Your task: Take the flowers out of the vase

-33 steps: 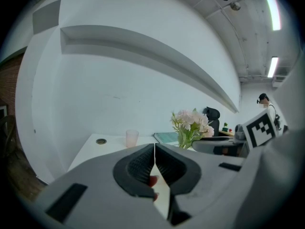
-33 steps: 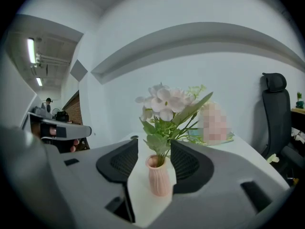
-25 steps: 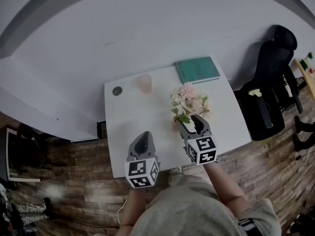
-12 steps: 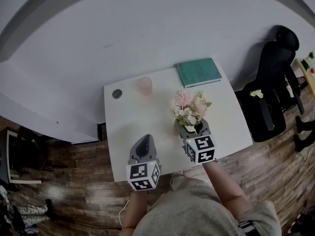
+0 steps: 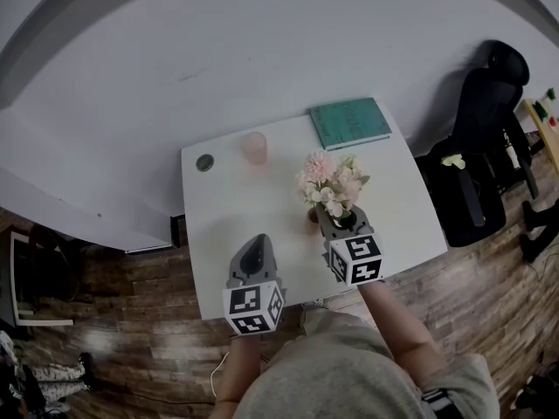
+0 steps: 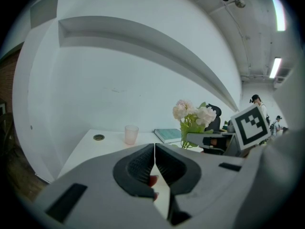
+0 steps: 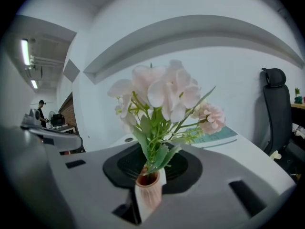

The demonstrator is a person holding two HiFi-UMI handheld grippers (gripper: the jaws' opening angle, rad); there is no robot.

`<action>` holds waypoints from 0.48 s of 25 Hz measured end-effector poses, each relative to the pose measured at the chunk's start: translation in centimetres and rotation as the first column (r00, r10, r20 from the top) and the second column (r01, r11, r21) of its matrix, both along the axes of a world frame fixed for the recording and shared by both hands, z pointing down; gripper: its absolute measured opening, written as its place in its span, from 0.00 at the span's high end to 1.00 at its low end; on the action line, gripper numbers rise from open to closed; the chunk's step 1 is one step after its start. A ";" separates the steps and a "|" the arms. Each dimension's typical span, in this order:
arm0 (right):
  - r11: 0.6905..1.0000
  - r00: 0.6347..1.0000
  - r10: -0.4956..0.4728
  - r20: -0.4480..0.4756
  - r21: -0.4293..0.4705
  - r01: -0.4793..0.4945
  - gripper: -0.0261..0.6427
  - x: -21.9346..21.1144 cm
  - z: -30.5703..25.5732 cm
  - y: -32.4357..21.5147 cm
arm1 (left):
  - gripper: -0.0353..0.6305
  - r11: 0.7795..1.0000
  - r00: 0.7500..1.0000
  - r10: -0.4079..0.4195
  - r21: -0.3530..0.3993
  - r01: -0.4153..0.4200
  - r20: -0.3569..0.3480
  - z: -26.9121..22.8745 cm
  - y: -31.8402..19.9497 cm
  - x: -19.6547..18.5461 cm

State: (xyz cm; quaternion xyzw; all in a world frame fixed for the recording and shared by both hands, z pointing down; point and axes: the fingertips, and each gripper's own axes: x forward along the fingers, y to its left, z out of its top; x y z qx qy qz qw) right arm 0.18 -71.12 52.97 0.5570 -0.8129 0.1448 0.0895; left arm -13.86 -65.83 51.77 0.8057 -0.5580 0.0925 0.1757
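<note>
Flowers: pale pink and white blooms on green stems; seated in the vase; long axis upright, blooms uppermost, stems converging downward into the vase mouth; one pink bloom leans out to the right in the right gripper view.
Vase: small, pink; upright, mouth up; located on the right half of the counter, toward its front edge; positioned between the jaws of the right hand-held gripper.
Right hand-held gripper: jaws have just been closing; now clamped on the vase, one jaw on each side; leaves rise in front of the dark pads.
Right arm pose: bare forearm enters from the lower edge of the head view; tool points away from the person toward the wall, tipped slightly below level.
Left hand-held gripper: jaws together, nothing between them; held over the front of the counter, apart from the vase, to its left.
Left arm pose: forearm enters from below; tool roughly parallel to the right one, with the same slight downward tilt.
Surroundings: pink cup and teal book near the counter's rear edge; black chair to the right of the counter.
</note>
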 end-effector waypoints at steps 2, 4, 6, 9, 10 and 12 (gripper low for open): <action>1.000 1.000 0.003 0.015 -0.002 -0.003 0.87 0.1 0.0 0.2 | 0.93 1.000 1.000 -0.002 0.001 0.002 -0.001 0.1 0.2 0.0; 1.000 1.000 0.004 0.027 0.001 -0.004 0.90 0.0 0.0 0.5 | 0.94 1.000 1.000 -0.006 0.003 0.006 -0.003 0.2 0.5 -0.1; 1.000 1.000 -0.001 0.029 0.003 0.001 0.91 -0.1 -0.1 0.9 | 0.94 1.000 1.000 -0.009 0.004 0.009 -0.006 0.1 0.9 -0.2; 1.000 1.000 -0.011 0.028 0.009 0.011 0.92 -0.2 -0.5 1.2 | 0.93 1.000 1.000 -0.011 0.009 0.011 -0.009 -0.2 1.3 -0.1; 1.000 0.999 -0.012 0.030 0.013 0.011 0.92 -0.2 -0.7 1.3 | 0.93 1.000 1.000 -0.011 0.012 0.011 -0.010 -0.4 1.4 -0.1; 1.000 0.999 -0.011 0.039 0.019 0.010 0.92 -0.2 -1.1 1.5 | 0.94 1.000 1.000 -0.010 0.017 0.011 -0.013 -0.7 1.7 0.0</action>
